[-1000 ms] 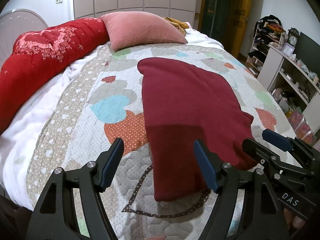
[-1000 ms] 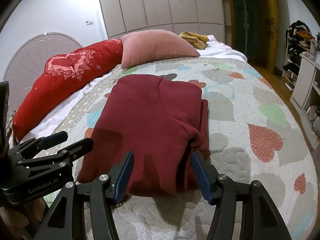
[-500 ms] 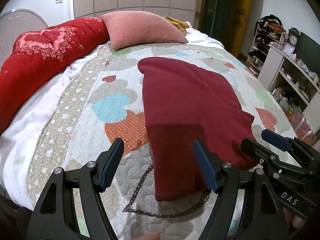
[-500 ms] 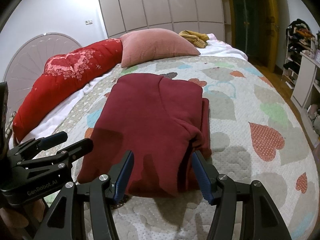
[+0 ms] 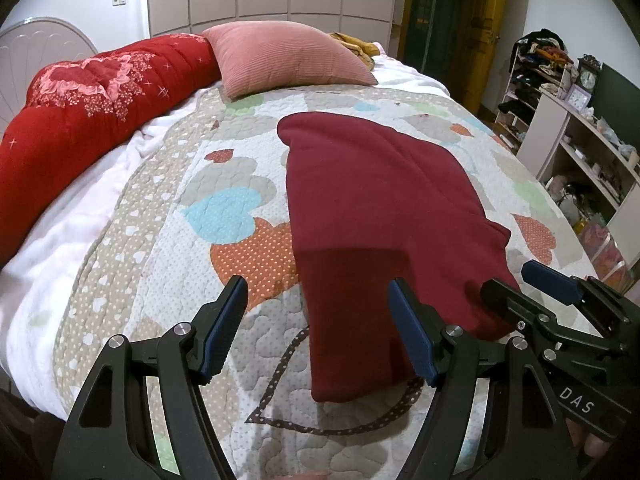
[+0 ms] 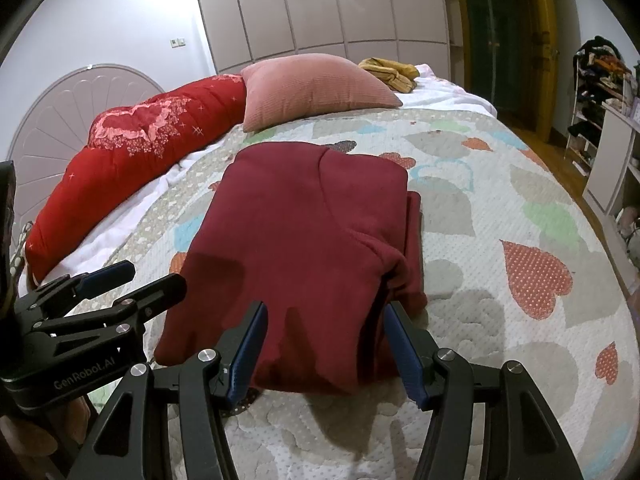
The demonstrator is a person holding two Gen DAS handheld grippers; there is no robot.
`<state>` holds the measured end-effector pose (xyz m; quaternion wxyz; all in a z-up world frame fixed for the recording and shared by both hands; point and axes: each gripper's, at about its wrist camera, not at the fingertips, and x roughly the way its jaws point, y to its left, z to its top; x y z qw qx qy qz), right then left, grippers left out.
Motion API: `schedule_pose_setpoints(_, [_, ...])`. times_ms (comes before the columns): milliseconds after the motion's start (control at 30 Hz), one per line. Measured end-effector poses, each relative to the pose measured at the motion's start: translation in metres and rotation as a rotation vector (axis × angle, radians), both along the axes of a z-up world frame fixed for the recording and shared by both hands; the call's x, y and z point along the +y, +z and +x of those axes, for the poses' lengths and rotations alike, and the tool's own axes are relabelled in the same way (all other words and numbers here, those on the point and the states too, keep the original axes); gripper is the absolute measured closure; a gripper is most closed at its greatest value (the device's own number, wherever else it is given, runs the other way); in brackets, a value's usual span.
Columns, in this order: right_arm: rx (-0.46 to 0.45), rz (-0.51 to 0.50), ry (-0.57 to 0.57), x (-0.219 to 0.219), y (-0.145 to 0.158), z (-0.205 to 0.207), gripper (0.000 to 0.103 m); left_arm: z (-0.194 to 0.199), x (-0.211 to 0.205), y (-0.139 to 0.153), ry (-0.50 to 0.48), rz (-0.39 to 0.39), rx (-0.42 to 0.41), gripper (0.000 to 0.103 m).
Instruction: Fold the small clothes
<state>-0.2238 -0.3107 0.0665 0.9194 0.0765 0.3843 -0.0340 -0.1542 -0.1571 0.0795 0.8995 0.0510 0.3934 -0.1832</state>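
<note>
A dark red garment lies folded into a long rectangle on the heart-patterned quilt; it also shows in the right wrist view, with folded layers stacked along its right edge. My left gripper is open and empty, held above the garment's near left corner. My right gripper is open and empty, held above the garment's near edge. The right gripper shows at the lower right of the left wrist view. The left gripper shows at the lower left of the right wrist view.
A red quilted bolster and a pink pillow lie at the head of the bed. A yellow cloth lies behind the pillow. Shelves stand to the right of the bed. The bed's near edge is just below the grippers.
Nothing but a slight camera shift; both grippers stay open over the near end of the garment.
</note>
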Motion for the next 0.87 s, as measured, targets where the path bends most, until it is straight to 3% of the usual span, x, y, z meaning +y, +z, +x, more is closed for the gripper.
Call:
schedule_pose_setpoints(633, [0.022, 0.001, 0.014, 0.002, -0.0066, 0.0022, 0.045, 0.0003, 0.0037, -0.0047, -0.003, -0.014, -0.007, 0.03])
schedule_pose_setpoints(767, [0.025, 0.003, 0.006, 0.0005, -0.0078, 0.003, 0.045, -0.0015, 0.003, -0.0034, -0.014, -0.004, -0.039, 0.03])
schedule_pose_setpoints(867, [0.028, 0.004, 0.003, -0.0014, -0.009, 0.0036, 0.045, 0.002, 0.0054, -0.005, -0.011, -0.026, -0.012, 0.03])
